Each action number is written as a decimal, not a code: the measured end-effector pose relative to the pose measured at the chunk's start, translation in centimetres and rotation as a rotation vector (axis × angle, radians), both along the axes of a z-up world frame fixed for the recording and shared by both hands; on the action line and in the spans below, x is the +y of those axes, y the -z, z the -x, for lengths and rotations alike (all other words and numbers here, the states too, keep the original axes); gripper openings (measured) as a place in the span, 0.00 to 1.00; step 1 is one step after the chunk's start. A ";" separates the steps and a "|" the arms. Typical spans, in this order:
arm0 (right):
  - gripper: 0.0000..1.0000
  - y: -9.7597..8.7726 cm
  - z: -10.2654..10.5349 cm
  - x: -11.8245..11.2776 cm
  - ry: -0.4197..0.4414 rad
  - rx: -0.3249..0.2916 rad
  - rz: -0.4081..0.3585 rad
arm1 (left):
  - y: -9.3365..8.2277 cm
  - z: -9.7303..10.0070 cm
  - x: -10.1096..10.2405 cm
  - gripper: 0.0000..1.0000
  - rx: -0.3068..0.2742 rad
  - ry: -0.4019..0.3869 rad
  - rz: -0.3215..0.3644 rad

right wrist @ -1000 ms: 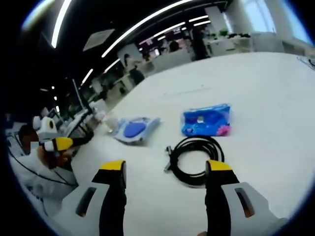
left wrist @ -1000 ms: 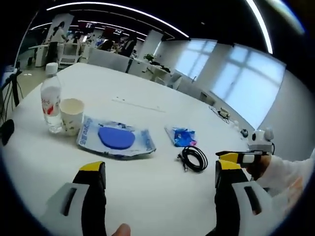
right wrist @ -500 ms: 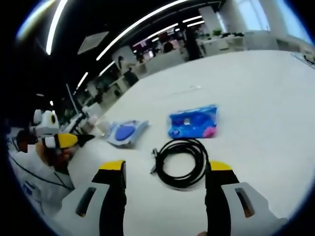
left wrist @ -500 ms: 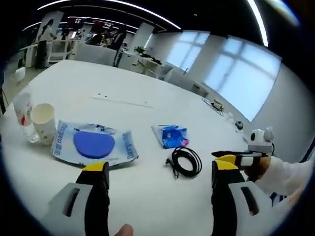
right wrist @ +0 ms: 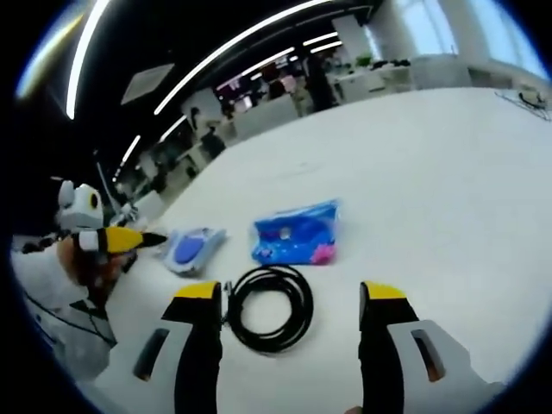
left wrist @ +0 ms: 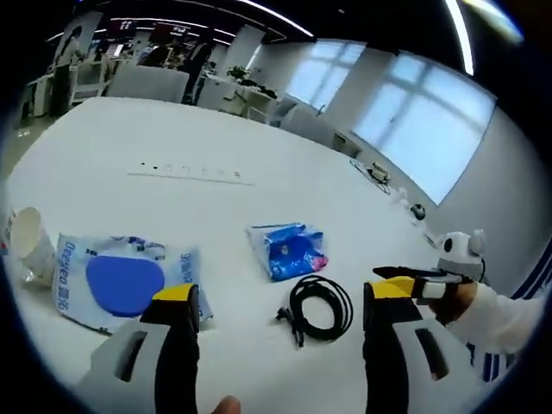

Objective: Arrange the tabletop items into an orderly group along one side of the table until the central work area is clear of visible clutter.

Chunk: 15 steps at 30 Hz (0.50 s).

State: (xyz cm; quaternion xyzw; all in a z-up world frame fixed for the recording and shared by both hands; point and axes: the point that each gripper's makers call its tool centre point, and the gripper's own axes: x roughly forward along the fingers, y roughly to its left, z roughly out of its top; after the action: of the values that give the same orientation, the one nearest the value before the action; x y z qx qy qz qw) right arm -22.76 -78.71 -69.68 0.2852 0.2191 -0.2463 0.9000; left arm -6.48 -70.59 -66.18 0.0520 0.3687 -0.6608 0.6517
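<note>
In the left gripper view, the left gripper (left wrist: 276,297) hangs above the white table (left wrist: 172,138) with its yellow-tipped black jaws spread wide and nothing between them. Between the jaw tips, a little beyond them, lies a coiled black cable (left wrist: 319,306). Just past the cable sits a small blue plastic packet with a pink corner (left wrist: 285,248). Off the left jaw's outer side rests a flat clear pouch with a round blue pad inside (left wrist: 121,280), its near corner hidden behind that jaw, and beside the pouch's far end stands a white paper cup (left wrist: 28,246). The right gripper (left wrist: 418,283) enters from the right, held in a hand with a white sleeve; I cannot tell from here how far its jaws are parted. In the right gripper view, the right gripper (right wrist: 289,297) also has its jaws wide apart and empty, with the cable (right wrist: 267,306) lying between the tips nearer the left jaw, the blue packet (right wrist: 297,233) just beyond it, and the pouch (right wrist: 190,248) farther left. The left gripper (right wrist: 116,239) shows at the left edge.
</note>
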 end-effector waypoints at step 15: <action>0.49 3.5 -2.4 -5.2 0.004 0.077 0.004 | 4.6 0.2 -5.9 0.55 -0.056 0.034 -0.132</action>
State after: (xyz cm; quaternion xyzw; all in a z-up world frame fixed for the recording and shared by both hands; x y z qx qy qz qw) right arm -20.36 -83.94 -73.20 0.2742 0.2527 -0.2592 0.8909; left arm -6.71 -76.50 -70.81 0.1197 0.3920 -0.6443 0.6456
